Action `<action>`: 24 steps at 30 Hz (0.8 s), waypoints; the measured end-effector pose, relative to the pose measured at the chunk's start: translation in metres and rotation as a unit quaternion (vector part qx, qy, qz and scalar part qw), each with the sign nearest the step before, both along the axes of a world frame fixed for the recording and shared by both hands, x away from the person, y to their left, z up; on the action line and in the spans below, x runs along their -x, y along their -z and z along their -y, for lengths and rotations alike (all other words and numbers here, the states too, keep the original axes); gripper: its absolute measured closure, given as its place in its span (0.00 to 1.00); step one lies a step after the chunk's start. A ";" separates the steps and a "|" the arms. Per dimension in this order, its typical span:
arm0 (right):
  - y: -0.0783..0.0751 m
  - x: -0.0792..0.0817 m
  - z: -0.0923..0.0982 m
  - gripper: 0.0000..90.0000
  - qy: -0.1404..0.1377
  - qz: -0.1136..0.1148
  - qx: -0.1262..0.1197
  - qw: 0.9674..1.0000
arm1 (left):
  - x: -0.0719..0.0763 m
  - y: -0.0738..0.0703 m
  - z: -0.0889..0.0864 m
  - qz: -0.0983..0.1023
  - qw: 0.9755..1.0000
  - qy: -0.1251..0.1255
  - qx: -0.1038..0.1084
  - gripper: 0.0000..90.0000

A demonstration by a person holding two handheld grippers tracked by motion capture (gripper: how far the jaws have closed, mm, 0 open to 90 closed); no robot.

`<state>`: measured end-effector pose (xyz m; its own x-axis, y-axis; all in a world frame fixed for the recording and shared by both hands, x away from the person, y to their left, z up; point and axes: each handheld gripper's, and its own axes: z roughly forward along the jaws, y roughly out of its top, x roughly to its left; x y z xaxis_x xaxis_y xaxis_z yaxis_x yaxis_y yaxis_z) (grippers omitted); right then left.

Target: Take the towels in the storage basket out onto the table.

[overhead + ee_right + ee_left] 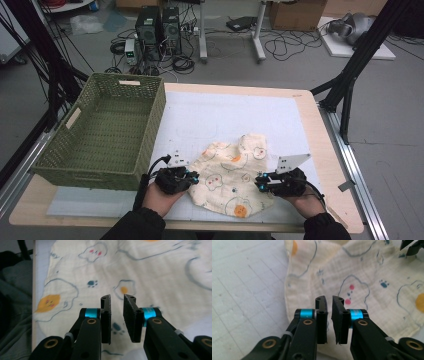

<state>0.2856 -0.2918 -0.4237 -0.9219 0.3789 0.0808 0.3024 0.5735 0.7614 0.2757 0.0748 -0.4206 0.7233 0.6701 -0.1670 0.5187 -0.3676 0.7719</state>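
A cream cloth [227, 172] printed with small animals and fried eggs lies crumpled on the white mat near the table's front edge. My left gripper [194, 176] sits at the cloth's left edge. In the left gripper view its jaws [329, 300] stand a narrow slit apart over the cloth [367, 270], with nothing between them. My right gripper [259, 181] is at the cloth's right edge. Its jaws [117, 298] are slightly open above the cloth [140, 267] and hold nothing.
A green woven basket [150, 125] stands on the table's left side, close to my left hand. The white mat [225, 115] covers most of the wooden table [320, 130]. Computers and cables lie on the floor beyond.
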 end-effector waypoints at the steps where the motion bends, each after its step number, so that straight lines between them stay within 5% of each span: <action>1: -0.002 -0.002 0.002 0.80 0.008 0.005 -0.001 1.000 | -0.003 -0.003 0.001 0.004 1.000 0.002 0.004 0.87; 6: -0.001 -0.019 0.007 0.71 0.037 0.007 -0.008 0.999 | -0.023 -0.011 0.011 0.024 1.000 -0.012 0.014 0.79; 11: 0.009 -0.029 0.004 0.71 0.040 -0.003 0.019 0.999 | -0.044 0.001 0.026 0.018 0.999 -0.032 -0.026 0.74; 12: 0.010 -0.030 0.003 0.72 0.036 -0.002 0.027 0.999 | -0.047 0.005 0.028 0.005 0.999 -0.036 -0.025 0.74; 17: 0.018 -0.031 -0.003 0.85 0.026 -0.007 0.046 0.999 | -0.049 0.017 0.032 -0.009 0.997 -0.024 -0.070 0.86; 20: 0.019 -0.032 -0.003 0.96 0.019 -0.014 0.039 0.999 | -0.047 0.019 0.029 -0.002 0.997 -0.028 -0.066 0.98; 24: 0.018 -0.030 -0.003 0.98 0.015 -0.015 0.038 0.999 | -0.037 0.017 0.025 -0.001 0.997 -0.027 -0.071 0.99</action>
